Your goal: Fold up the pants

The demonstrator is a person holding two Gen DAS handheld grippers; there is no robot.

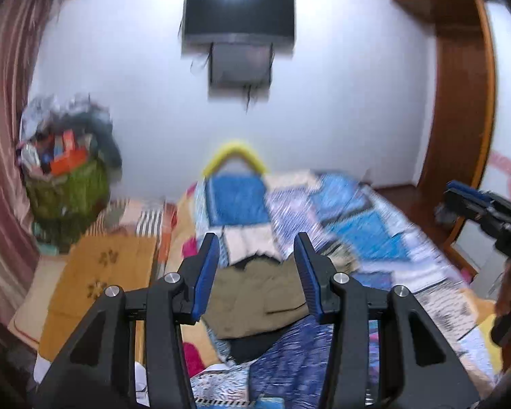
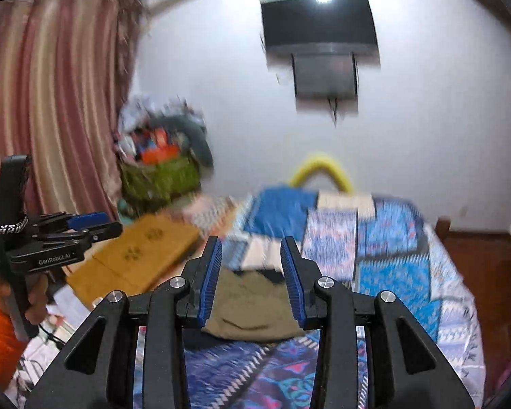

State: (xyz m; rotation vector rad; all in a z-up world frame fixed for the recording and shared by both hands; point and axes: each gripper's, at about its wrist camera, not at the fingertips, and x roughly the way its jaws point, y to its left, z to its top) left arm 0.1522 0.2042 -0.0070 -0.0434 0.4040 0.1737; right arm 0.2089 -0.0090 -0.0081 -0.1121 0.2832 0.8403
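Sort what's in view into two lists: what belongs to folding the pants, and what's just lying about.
Belongs to the job:
- olive pants, lying on the bed
- left gripper, fingers open, empty
- right gripper, fingers open, empty
- patchwork bedspread, the work surface

Just lying about:
- wall TV
- clutter pile by the striped curtain
- orange mat
- yellow tube

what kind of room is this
Most likely a home bedroom: a bed with a patchwork quilt, a TV mounted on the wall, and a striped curtain. Olive pants lie on the bed.
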